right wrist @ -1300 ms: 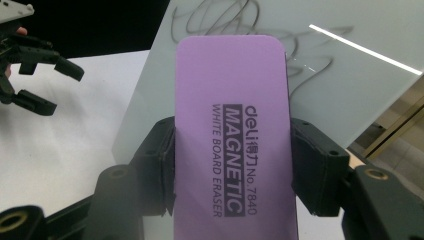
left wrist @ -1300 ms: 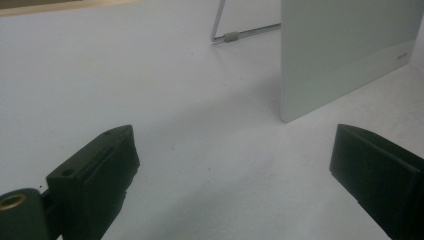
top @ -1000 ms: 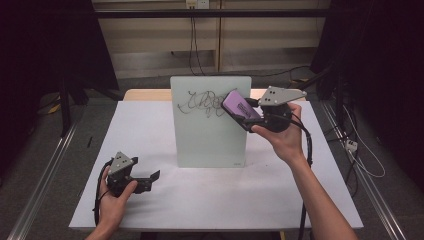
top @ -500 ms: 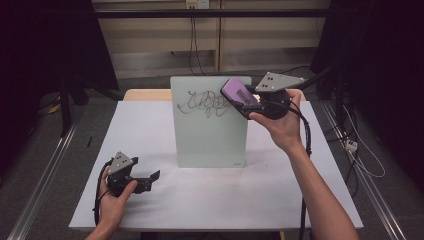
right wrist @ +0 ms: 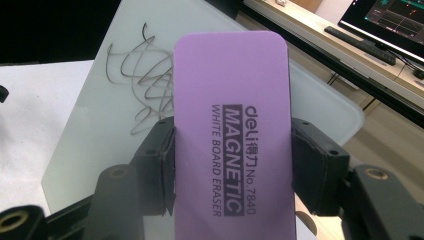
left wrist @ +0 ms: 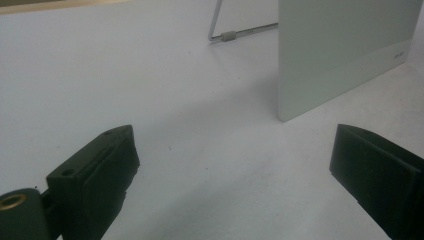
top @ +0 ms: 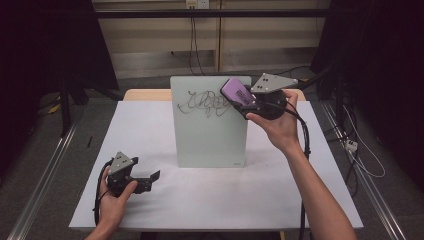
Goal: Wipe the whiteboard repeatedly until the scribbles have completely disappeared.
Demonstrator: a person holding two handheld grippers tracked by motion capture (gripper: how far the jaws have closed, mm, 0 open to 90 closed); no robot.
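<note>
A frosted glass whiteboard [top: 210, 122] is standing upright near the middle of the white table [top: 310, 200], leaning slightly back on a thin metal stand [left wrist: 235, 34], with a black scribble [top: 205, 102] running across its upper part. The right gripper [top: 246, 102] is hovering at the board's upper right corner, and its fingers [right wrist: 160, 150] are pressing in on both long sides of a purple whiteboard eraser [top: 236, 92], holding it firmly. In the right gripper view the eraser [right wrist: 232, 125] is showing its printed back, reading "deli", "MAGNETIC" and "WHITE BOARD ERASER", while the scribble [right wrist: 142, 75] is lying just beyond it to the left on the glass. Whether the eraser is touching the board cannot be told. The left gripper [top: 150, 180] is resting low on the table near the front left, well apart from the board, with its fingers [left wrist: 95, 170] spread wide and nothing between them; the board's lower corner [left wrist: 345, 55] is standing ahead of them.
</note>
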